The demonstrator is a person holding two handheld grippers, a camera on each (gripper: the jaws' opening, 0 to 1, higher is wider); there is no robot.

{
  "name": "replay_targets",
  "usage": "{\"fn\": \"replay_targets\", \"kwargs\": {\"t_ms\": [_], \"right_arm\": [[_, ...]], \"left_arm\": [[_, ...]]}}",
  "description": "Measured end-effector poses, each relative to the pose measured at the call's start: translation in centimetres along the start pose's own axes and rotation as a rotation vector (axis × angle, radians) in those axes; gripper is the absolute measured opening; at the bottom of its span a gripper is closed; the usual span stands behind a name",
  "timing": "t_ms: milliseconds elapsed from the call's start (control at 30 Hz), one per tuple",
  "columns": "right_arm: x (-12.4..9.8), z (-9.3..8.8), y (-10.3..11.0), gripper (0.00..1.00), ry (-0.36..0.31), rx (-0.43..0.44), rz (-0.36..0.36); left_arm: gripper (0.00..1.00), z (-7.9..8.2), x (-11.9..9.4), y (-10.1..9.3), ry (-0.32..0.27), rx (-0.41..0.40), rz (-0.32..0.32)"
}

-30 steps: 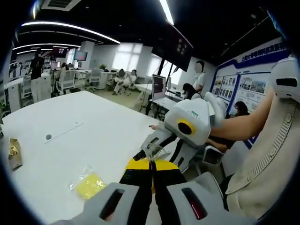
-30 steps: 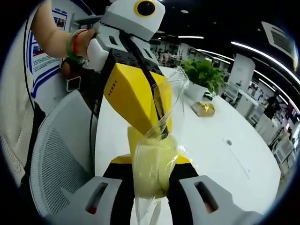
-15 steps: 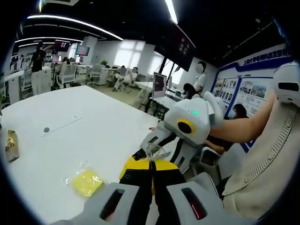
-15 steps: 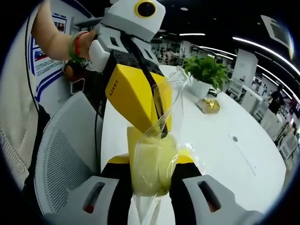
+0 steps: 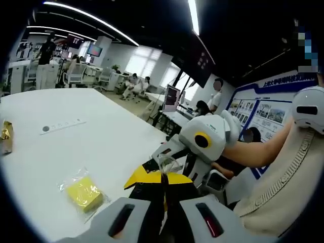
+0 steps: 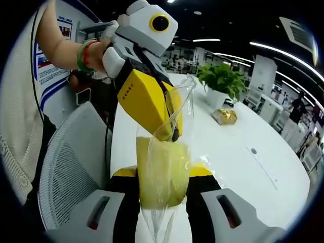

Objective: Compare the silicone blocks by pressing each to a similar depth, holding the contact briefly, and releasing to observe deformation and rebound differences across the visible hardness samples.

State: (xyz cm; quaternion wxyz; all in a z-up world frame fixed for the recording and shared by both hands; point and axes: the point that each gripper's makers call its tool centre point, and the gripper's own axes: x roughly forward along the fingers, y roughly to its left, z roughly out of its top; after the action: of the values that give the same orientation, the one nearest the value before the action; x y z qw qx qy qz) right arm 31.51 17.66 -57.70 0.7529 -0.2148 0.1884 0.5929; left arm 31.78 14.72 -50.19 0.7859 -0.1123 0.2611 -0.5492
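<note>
The right gripper [image 6: 163,195] is clamping a bagged yellow block [image 6: 162,172]; the left gripper [image 5: 163,190] is pinching the bag's top [image 6: 183,98] above the table's edge [image 6: 119,147].

In the right gripper view we see a bagged block [image 6: 161,172] between the jaws of the right hand-held gripper [image 6: 163,195], and the left hand-held gripper [image 6: 169,132] comes down on it from above. Behind them on the bench [image 6: 238,157] stand a potted plant [image 6: 221,81] and a small packet [image 6: 225,116]. In the left gripper view another bagged block [image 5: 83,193] lies on the bench, left of the jaws.
</note>
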Motion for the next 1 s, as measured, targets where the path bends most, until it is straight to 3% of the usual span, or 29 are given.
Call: {"fn": "replay_targets", "kwargs": {"t_ms": [133, 467, 667, 900, 1000], "right_arm": [[-0.4, 0.5, -0.2, 0.35, -0.041, 0.015, -0.029], [-2.8, 0.6, -1.5, 0.56, -0.125, 0.122, -0.130], [-5.5, 1.2, -2.6, 0.61, -0.261, 0.225, -0.228], [-8.7, 0.7, -3.0, 0.67, -0.348, 0.326, -0.311], [-10.1, -0.5, -3.0, 0.70, -0.355, 0.373, -0.352]], "left_arm": [[0.00, -0.1, 0.1, 0.2, 0.002, -0.010, 0.011], [0.00, -0.1, 0.2, 0.2, -0.013, -0.043, 0.010], [0.00, 0.5, 0.2, 0.3, -0.052, -0.098, -0.010], [0.00, 0.6, 0.3, 0.4, -0.055, -0.098, -0.003], [0.00, 0.3, 0.5, 0.8, -0.058, -0.118, 0.004]]}}
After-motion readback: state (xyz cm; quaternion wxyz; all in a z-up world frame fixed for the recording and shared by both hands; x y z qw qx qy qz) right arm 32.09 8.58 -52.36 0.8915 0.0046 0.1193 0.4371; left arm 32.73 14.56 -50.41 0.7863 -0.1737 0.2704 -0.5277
